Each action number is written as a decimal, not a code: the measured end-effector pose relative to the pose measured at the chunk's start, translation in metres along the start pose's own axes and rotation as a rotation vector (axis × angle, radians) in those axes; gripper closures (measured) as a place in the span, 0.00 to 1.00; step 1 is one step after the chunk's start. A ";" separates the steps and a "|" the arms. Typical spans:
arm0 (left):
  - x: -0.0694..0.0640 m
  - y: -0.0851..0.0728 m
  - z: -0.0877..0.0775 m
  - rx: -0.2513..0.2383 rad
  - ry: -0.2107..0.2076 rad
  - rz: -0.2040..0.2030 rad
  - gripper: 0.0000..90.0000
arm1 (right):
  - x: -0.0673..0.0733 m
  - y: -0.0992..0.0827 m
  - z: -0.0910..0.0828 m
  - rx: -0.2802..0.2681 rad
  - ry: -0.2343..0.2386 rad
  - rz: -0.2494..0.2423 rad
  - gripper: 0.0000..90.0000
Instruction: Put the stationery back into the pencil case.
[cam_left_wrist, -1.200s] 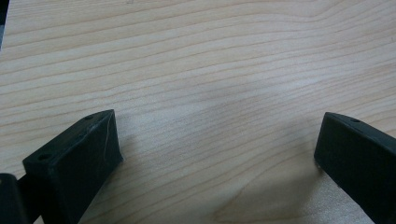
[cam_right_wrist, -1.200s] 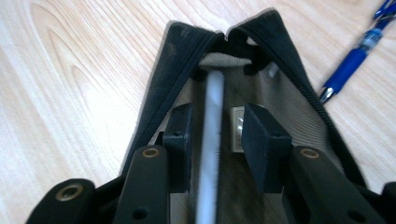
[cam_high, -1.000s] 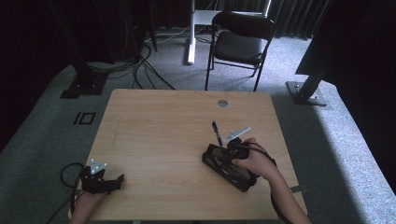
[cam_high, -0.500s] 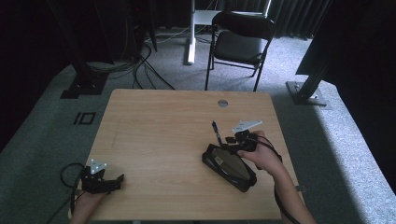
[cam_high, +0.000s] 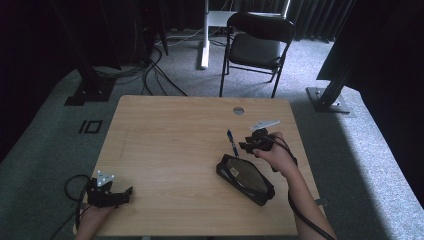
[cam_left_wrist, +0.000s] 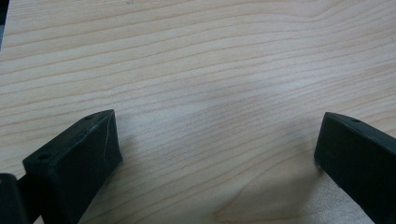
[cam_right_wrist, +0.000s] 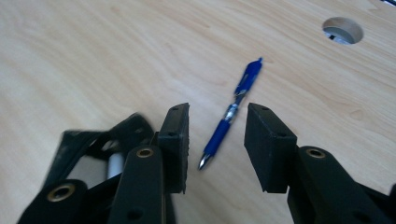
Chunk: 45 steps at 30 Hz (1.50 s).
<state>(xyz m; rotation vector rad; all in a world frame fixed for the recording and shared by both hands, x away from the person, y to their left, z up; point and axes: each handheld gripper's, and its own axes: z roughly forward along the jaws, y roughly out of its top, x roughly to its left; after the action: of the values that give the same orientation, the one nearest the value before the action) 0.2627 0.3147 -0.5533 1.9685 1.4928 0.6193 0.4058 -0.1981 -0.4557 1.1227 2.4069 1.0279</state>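
On the right side of the tabletop, the right gripper hovers low with fingers apart over the blue pen, not touching it, beside the black pouch. At the near left corner, the left gripper rests with fingers spread wide, empty.

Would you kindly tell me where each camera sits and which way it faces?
High view: above the person's side, looking forward and down at the table; both forearms show.
Left gripper view: on the left gripper, facing bare wood between open jaws.
Right gripper view: on the right gripper, facing the blue pen.
Shared: pen, high and right.
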 end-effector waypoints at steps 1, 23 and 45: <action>0.000 0.000 0.000 -0.001 0.000 0.000 0.01 | -0.002 0.001 0.002 -0.004 -0.005 0.009 0.67; 0.000 0.000 0.000 0.000 0.000 0.000 0.01 | -0.020 0.004 0.064 0.063 0.001 0.055 0.65; 0.000 0.000 0.000 0.000 0.000 0.000 0.01 | -0.025 -0.001 0.094 0.124 -0.003 0.108 0.68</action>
<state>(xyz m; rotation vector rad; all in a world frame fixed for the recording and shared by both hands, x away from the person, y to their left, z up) 0.2626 0.3147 -0.5534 1.9685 1.4926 0.6193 0.4705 -0.1716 -0.5235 1.3074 2.4605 0.9192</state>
